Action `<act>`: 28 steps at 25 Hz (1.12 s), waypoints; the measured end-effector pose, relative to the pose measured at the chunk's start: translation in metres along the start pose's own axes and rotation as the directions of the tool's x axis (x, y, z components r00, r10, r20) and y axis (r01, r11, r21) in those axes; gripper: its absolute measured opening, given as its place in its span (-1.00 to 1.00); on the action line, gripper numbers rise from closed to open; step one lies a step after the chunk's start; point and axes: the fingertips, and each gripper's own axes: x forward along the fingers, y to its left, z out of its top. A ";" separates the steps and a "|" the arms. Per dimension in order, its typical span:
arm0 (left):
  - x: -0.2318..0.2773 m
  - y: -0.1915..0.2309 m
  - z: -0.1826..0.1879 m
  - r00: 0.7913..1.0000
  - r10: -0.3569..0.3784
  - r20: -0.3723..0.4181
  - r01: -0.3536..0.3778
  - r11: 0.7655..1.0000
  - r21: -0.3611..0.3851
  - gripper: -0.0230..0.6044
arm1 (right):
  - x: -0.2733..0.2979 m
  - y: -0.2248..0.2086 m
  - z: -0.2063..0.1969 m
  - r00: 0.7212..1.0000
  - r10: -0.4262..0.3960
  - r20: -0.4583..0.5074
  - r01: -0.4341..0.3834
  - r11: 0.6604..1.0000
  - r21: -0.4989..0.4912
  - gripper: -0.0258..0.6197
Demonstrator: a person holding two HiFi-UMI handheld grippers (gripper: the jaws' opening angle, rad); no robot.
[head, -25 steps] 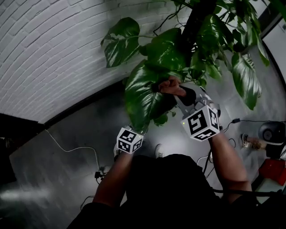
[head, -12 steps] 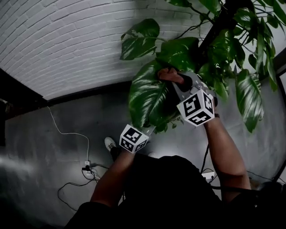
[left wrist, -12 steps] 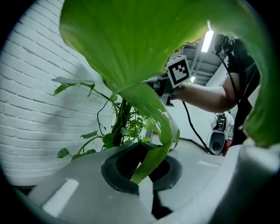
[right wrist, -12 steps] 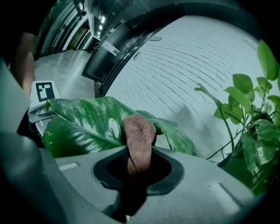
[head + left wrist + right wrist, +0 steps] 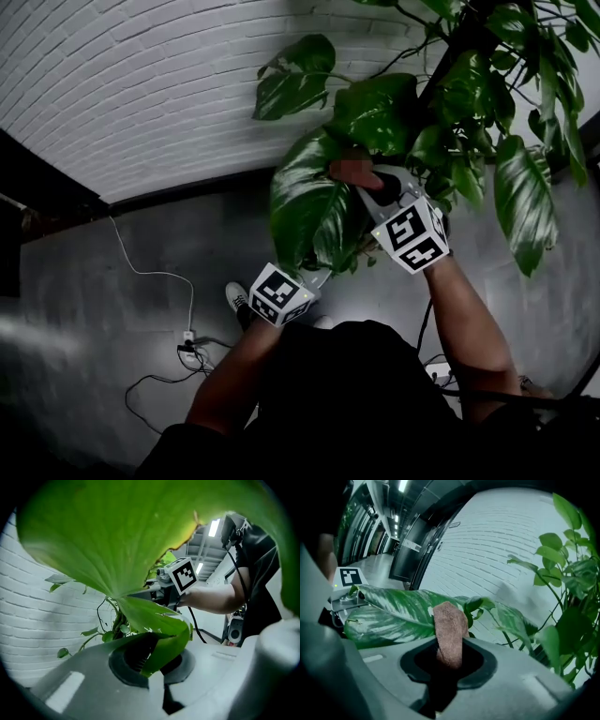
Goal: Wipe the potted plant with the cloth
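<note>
We hold the left gripper (image 5: 157,656) clamped on the tip of the big leaf (image 5: 302,202) of the potted plant (image 5: 459,75). Our right gripper (image 5: 449,663) pinches the brown cloth (image 5: 449,627), which rests against that leaf's upper face; the white brick wall (image 5: 141,94) stands behind the leaf.

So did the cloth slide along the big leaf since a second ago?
No, hardly. The cloth in the right gripper still sits at the big leaf's upper right edge, below the dark stem.
</note>
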 end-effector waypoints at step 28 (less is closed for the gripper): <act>-0.013 0.002 0.005 0.995 0.050 -0.082 -0.044 0.997 0.063 -0.88 | -0.044 0.094 0.016 0.991 0.127 0.035 -0.128 0.992 0.021 -0.71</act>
